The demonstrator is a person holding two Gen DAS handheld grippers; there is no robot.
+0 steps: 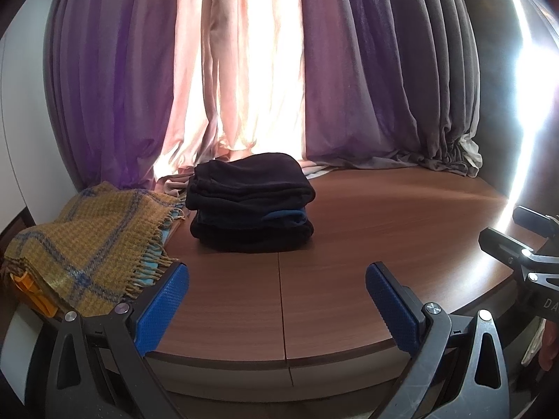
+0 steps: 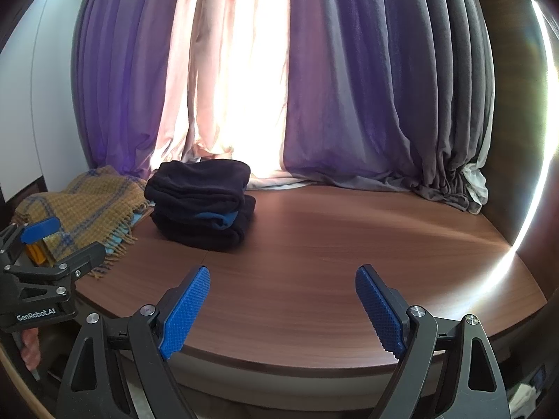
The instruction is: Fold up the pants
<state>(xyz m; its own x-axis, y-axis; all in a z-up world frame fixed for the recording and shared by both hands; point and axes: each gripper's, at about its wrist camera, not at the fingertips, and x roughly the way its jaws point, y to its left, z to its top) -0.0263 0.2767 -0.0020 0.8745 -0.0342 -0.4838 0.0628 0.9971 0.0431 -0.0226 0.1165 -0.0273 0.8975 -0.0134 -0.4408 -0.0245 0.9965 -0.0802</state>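
So both grippers are hanging out at the near edge of the wooden surface point(image 1: 349, 244), pointing across it. The left gripper point(image 1: 277, 300) is sitting with its jaws spread wide and nothing between the blue pads, just bare wood showing through the gap. Same deal for the right gripper point(image 2: 283, 300): jaws wide apart, gripping nothing.

Moving out from there, the stack of dark pants point(image 1: 249, 202) is lying toward the far left of the surface, already folded into a neat pile with a bit of blue fabric peeking out of the middle layer. From the left wrist view it's sitting almost dead ahead of the jaws, just a touch left. From the right wrist view it's clearly off to the far left point(image 2: 202, 206). So I'd say the left hand is the nearer one, and the pile's long axis is running roughly left to right.

Just left of the stack a mustard plaid blanket point(image 1: 91, 244) is lying bunched up, and past everything the purple curtains point(image 1: 367, 87) are hanging along the far edge.
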